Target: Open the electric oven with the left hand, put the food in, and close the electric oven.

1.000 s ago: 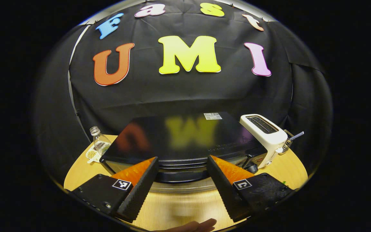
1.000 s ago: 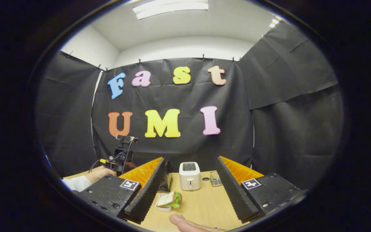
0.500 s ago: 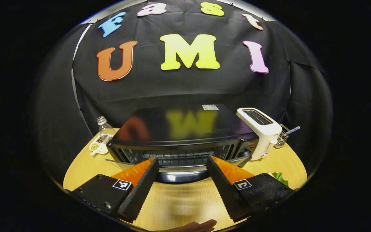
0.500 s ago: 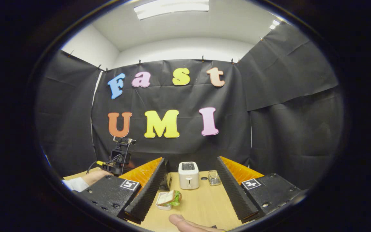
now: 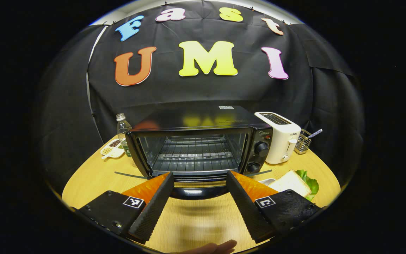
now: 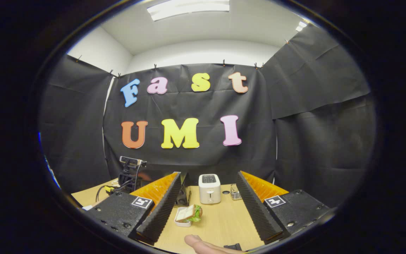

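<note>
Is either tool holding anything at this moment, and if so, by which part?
Nothing is held. The left tool straddles the oven door handle with jaws open; the right tool is open over the table.

Right gripper (image 6: 206,203) agape above the table (image 6: 220,225) — sandwich (image 6: 190,213) and toaster (image 6: 209,188) between its fingers.

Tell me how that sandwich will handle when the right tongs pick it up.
The sandwich is likely soft: its bread slices should compress under a squeeze. Loose lettuce sticks out, so the layers may shift or shed. It looks light, and it sits in a small white dish that might slide.
</note>
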`<control>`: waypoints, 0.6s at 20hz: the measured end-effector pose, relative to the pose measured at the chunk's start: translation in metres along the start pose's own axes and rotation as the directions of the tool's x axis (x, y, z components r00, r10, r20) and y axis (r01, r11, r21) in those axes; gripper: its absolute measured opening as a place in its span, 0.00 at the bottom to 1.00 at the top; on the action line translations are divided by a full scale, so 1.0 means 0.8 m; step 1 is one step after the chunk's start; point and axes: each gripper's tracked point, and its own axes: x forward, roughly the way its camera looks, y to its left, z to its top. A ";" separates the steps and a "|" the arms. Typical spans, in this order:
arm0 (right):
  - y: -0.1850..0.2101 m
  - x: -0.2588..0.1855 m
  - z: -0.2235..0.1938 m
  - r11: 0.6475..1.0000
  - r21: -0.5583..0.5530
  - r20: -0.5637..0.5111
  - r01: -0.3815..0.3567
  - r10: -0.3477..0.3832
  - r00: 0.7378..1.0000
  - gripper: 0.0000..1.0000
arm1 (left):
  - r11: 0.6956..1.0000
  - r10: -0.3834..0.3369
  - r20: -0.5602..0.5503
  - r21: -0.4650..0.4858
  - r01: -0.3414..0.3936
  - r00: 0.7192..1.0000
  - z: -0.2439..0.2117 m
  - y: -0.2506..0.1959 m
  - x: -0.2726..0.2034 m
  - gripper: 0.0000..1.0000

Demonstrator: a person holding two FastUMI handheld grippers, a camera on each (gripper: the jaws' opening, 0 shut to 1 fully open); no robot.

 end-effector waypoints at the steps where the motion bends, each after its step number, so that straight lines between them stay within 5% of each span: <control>1: 0.000 0.000 -0.003 1.000 -0.001 -0.007 0.001 -0.001 1.000 0.90 | 1.000 0.001 0.007 0.000 -0.001 1.000 -0.007 -0.001 -0.003 0.99; 3: 0.001 -0.003 -0.008 1.000 0.000 -0.019 -0.003 0.003 1.000 1.00 | 1.000 0.001 0.016 0.005 -0.001 1.000 -0.023 -0.004 -0.010 0.99; 11: -0.002 -0.006 -0.016 1.000 -0.022 -0.020 0.004 -0.004 1.000 1.00 | 1.000 0.003 0.021 0.003 -0.003 1.000 -0.100 -0.010 -0.021 0.98; 12: -0.003 -0.007 -0.018 0.999 -0.036 -0.021 0.009 -0.010 1.000 0.90 | 1.000 0.004 0.025 0.004 -0.004 1.000 -0.106 -0.011 -0.023 0.98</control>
